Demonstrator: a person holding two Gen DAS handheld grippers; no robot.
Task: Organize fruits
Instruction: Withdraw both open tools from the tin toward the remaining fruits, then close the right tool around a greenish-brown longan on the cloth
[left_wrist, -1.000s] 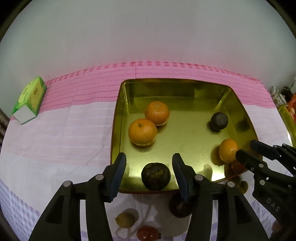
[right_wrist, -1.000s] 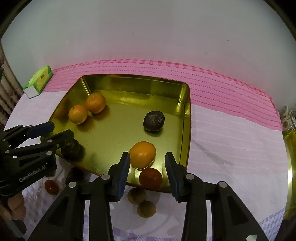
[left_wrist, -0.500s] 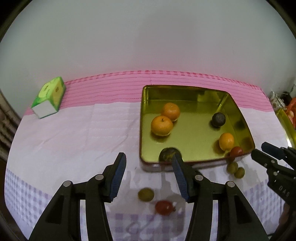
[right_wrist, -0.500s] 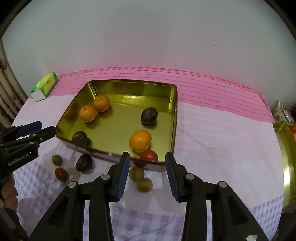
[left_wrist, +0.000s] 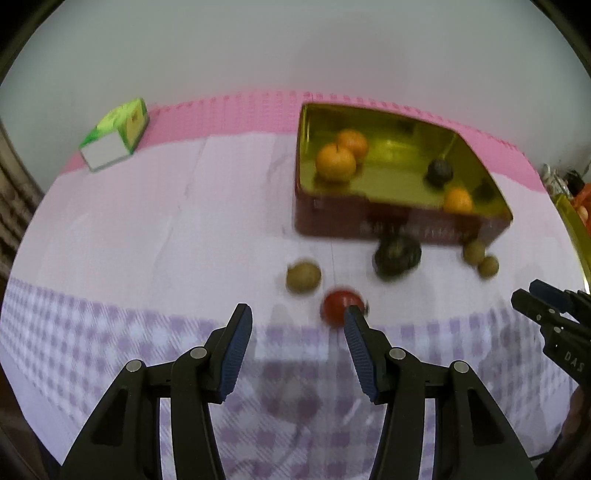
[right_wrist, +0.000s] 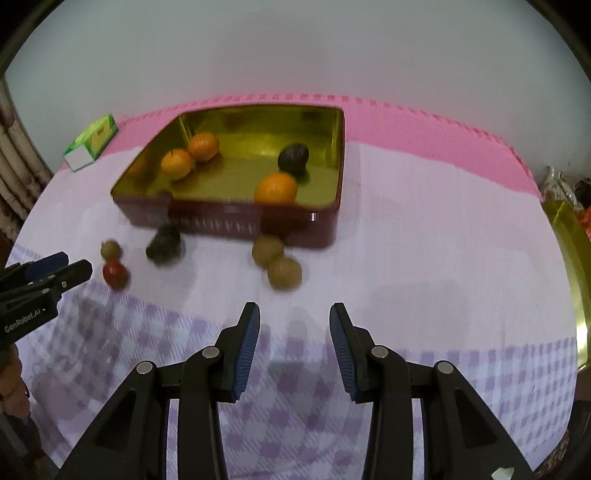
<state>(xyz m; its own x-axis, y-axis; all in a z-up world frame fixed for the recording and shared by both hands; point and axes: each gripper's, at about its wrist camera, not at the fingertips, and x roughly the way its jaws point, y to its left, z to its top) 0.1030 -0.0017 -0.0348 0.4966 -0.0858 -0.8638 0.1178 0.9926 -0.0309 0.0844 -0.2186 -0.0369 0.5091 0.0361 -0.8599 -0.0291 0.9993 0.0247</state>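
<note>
Risk: round loose fruit rolling off the near cloth edge if nudged; blur may spoil aim. Left gripper (left_wrist: 297, 319) part open, empty, near the glossy red tomato (left_wrist: 340, 308). Farther right: matte dark wrinkled fruit (left_wrist: 397, 254), two rough tan longans (right_wrist: 277, 262) against the shiny gold tin (right_wrist: 341, 147) holding oranges (right_wrist: 190, 155). Right gripper (right_wrist: 293, 319) narrower gap, empty.
</note>
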